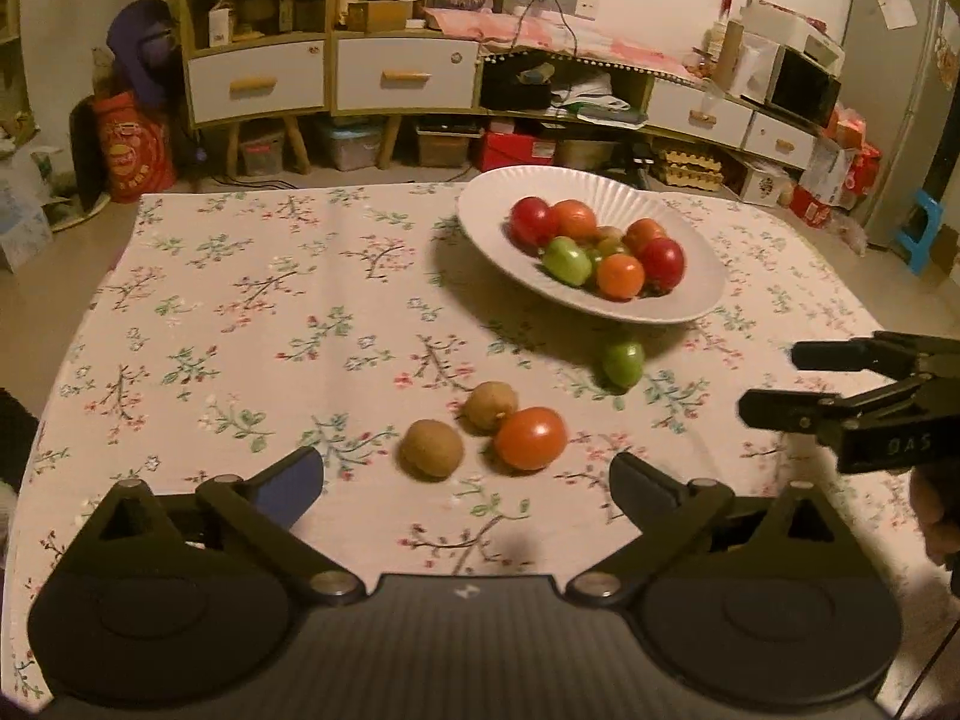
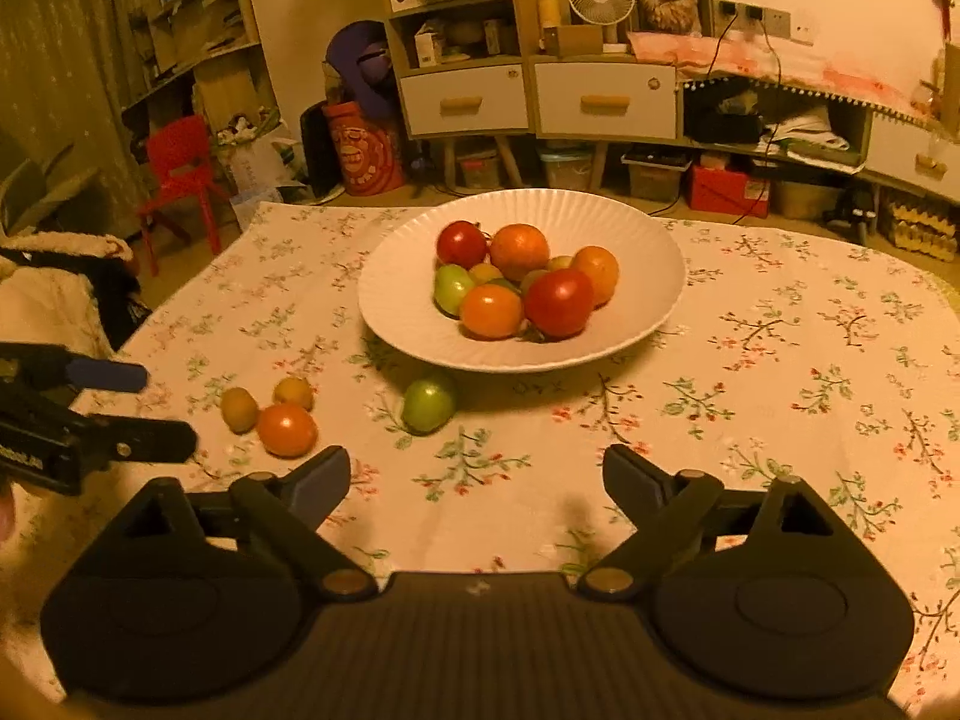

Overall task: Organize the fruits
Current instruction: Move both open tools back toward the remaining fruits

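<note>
A white ribbed plate [image 1: 489, 204] [image 2: 402, 264] holds several red, orange and green tomatoes on the floral tablecloth. Loose on the cloth in front of it lie a green tomato [image 1: 624, 364] [image 2: 429, 405], an orange tomato [image 1: 531, 438] [image 2: 287, 429] and two brown kiwis [image 1: 432, 449] [image 1: 492, 407] [image 2: 239, 409] [image 2: 294, 391]. My left gripper [image 1: 465, 474] [image 2: 162, 408] is open just short of the kiwis and orange tomato, nothing between its fingers. My right gripper [image 2: 477, 465] [image 1: 774, 381] is open and empty, a little short of the green tomato.
The table's far edge [image 1: 300, 195] drops to the floor. Beyond stand a low cabinet with white drawers [image 1: 402, 75], storage boxes, a red chair [image 2: 180, 168], a blue stool [image 1: 918, 234] and a fridge [image 1: 888, 90]. A cloth-covered seat [image 2: 54, 294] sits at the table's left side.
</note>
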### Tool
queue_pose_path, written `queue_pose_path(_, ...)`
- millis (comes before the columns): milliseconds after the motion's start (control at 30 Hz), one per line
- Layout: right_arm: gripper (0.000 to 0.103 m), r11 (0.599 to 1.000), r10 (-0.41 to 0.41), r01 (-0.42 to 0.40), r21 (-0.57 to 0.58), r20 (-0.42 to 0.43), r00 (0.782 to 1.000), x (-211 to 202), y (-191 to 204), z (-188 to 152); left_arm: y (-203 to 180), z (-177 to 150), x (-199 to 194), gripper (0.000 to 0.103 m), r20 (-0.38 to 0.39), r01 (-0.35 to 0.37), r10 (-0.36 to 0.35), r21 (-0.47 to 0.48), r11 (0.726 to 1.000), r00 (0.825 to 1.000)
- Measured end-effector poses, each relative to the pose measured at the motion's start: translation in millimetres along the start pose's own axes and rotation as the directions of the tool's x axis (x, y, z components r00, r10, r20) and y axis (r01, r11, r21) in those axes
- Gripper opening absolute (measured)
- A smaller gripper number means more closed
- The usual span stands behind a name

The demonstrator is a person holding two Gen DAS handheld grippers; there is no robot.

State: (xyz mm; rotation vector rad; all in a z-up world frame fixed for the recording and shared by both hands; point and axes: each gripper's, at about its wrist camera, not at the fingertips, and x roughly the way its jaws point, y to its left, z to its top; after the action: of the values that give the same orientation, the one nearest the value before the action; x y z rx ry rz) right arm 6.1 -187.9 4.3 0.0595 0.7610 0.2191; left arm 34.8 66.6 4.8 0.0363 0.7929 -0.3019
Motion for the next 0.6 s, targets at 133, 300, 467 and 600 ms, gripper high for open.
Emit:
queue_pose_path(133, 0.094, 1.000, -0.025, 0.025, 0.013, -0.010, 1.000, 6, -4, -7, 6, -10, 11, 0.103, -0.026, -0.016, 0.016, -0.008, 1.000, 1.000)
queue_pose_path(300, 0.096, 0.998, -0.055, 0.055, -0.023, -0.021, 0.998, 13, 0, -15, 19, -19, 28, 0.103, -0.071, -0.047, 0.042, -0.074, 0.996, 0.997)
queue_pose_path(467, 0.098, 0.997, -0.055, 0.052, -0.060, -0.052, 0.997, 24, 7, -22, 19, -23, 36, 0.103, -0.053, -0.084, 0.082, -0.048, 0.995, 0.995)
queue_pose_path(600, 0.101, 0.994, -0.065, 0.060, -0.093, -0.047, 0.997, 31, 13, -23, 14, -26, 39, 0.103, -0.025, -0.107, 0.107, 0.018, 0.994, 0.994)
